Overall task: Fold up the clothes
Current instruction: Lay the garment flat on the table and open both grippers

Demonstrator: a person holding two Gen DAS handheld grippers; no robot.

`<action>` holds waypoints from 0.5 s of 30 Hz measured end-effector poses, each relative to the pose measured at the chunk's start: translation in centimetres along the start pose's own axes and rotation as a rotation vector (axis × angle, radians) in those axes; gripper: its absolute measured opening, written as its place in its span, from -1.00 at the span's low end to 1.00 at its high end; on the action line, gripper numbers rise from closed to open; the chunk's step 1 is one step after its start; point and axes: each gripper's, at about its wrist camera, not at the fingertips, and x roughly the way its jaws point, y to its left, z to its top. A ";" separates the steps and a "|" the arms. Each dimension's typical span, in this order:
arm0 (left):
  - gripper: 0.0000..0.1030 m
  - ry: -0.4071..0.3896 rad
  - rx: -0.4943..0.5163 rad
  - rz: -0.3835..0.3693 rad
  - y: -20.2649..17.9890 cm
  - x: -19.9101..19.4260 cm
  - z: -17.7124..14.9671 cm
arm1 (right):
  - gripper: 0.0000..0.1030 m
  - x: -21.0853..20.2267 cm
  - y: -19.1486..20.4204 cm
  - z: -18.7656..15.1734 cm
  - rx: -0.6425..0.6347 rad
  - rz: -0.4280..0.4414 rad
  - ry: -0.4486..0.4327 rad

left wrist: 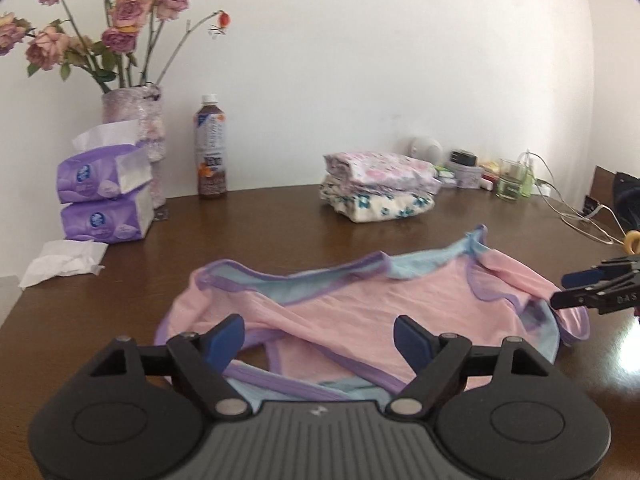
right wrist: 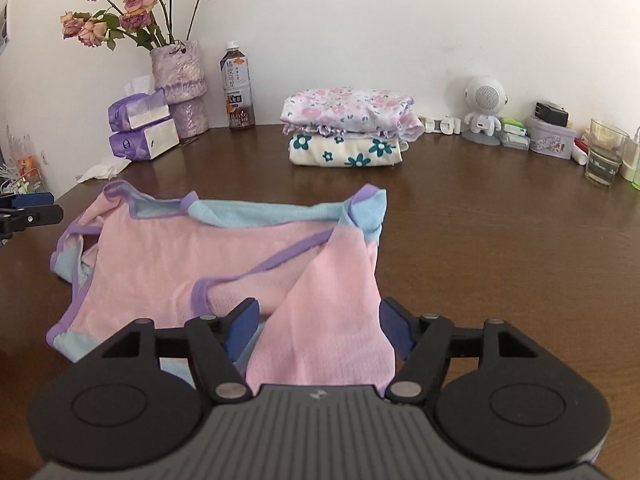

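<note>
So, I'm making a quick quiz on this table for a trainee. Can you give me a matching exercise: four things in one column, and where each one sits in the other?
Things:
1. pink garment
2. drink bottle
3. drinking glass
4. floral folded cloth

Places:
A. on top of the cream cloth with teal flowers
B. spread out nearest the grippers
C. far right of the table
D. just right of the vase of roses

Pairs: 1-B, 2-D, 3-C, 4-A
</note>
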 end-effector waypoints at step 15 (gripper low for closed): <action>-0.45 0.147 0.128 -0.071 -5.9 2.2 -3.1 | -0.86 -1.9 -1.8 -2.6 0.112 0.001 -0.041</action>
